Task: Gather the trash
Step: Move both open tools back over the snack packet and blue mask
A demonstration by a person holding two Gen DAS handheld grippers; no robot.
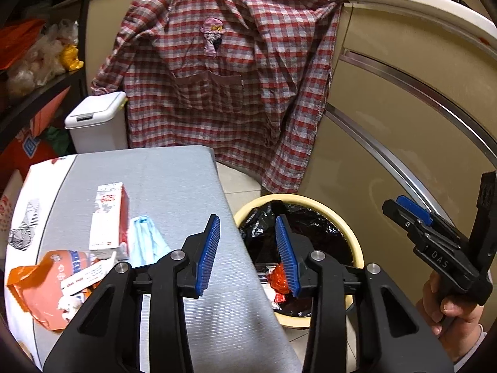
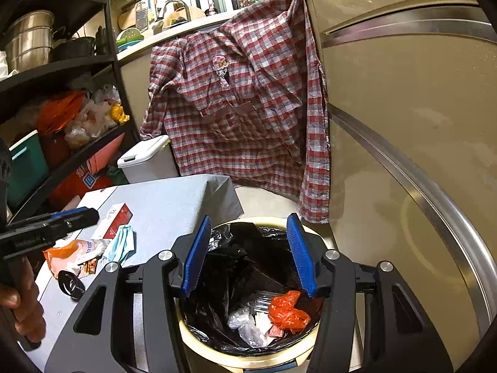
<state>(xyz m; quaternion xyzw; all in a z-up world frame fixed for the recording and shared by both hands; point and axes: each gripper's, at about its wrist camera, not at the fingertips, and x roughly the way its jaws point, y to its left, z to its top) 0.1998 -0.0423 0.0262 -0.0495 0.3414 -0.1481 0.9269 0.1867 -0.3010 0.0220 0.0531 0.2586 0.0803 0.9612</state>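
Blue-padded jaws on both the left gripper (image 1: 248, 255) and right gripper (image 2: 250, 256) gape empty; next, reach squarely for the orange wrapper (image 1: 40, 289) on the table (image 1: 174, 174).

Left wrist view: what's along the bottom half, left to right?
Orange wrapper → red-and-white carton → light blue mask → left tongs, open and empty → cream bin with black liner → right tongs in a hand.
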